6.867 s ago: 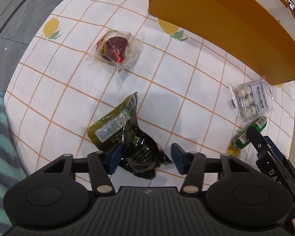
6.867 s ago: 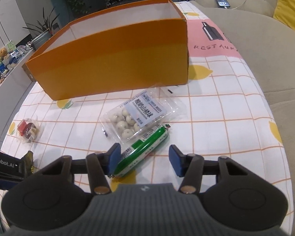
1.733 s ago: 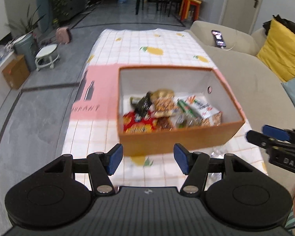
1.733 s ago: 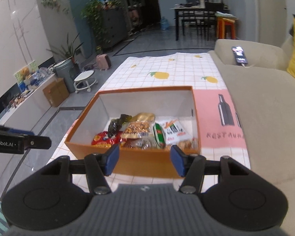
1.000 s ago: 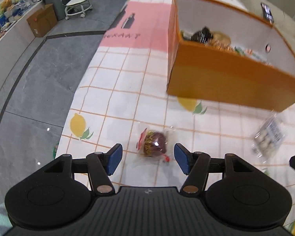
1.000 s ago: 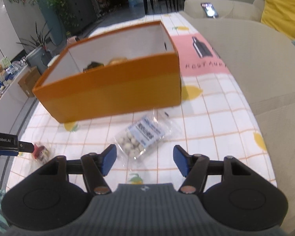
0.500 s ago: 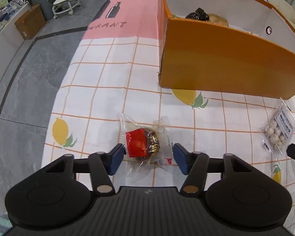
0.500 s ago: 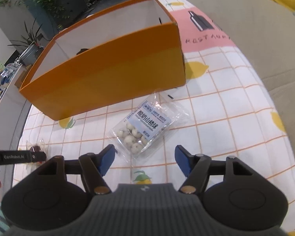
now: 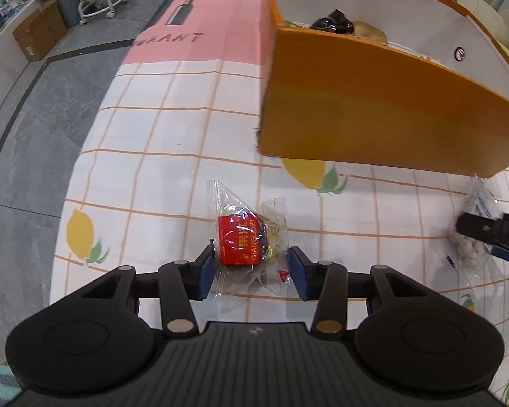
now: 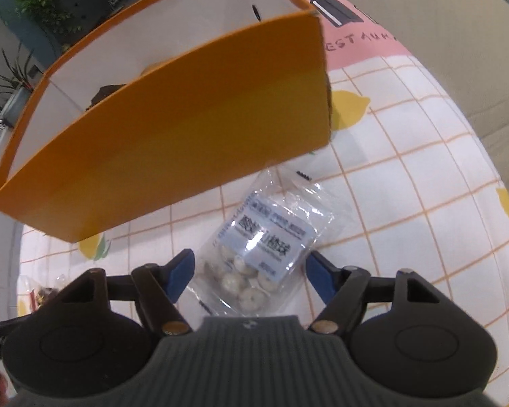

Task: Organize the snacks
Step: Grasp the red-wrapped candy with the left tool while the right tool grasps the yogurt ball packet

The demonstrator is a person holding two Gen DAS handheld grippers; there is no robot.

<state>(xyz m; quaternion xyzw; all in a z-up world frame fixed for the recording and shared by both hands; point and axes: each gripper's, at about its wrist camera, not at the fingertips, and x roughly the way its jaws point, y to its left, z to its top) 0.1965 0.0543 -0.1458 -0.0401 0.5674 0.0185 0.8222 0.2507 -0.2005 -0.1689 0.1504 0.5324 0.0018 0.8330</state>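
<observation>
The orange box (image 9: 373, 101) sits on the surface (image 9: 173, 129), which has a checked cloth with lemons on it. Some snacks are already inside the box. I can see a dark packet (image 9: 332, 25) and a brown one (image 9: 370, 34) poking up over the near wall, but most of the inside is hidden, so I cannot tell how many are in there.

2 snacks are not in the box yet. Both lie on the cloth in front of it.

The first is a red snack in a clear wrapper (image 9: 242, 242). The left hand-held gripper (image 9: 251, 273) points down at it, and its jaws are closing with the snack between them. The left blue pad looks like it touches the wrapper's edge. The right pad seems to be just beside it, so I think the snack is not squeezed tight yet.

The second is a clear bag of little white balls (image 10: 258, 254). It lies near the front wall of the box. The right hand-held gripper (image 10: 249, 279) is over it with its jaws opening, and the bag lies between the pads without being pinched.

So most of the job looks done. These 2 snacks are what I can see left to lift and drop into the box.
</observation>
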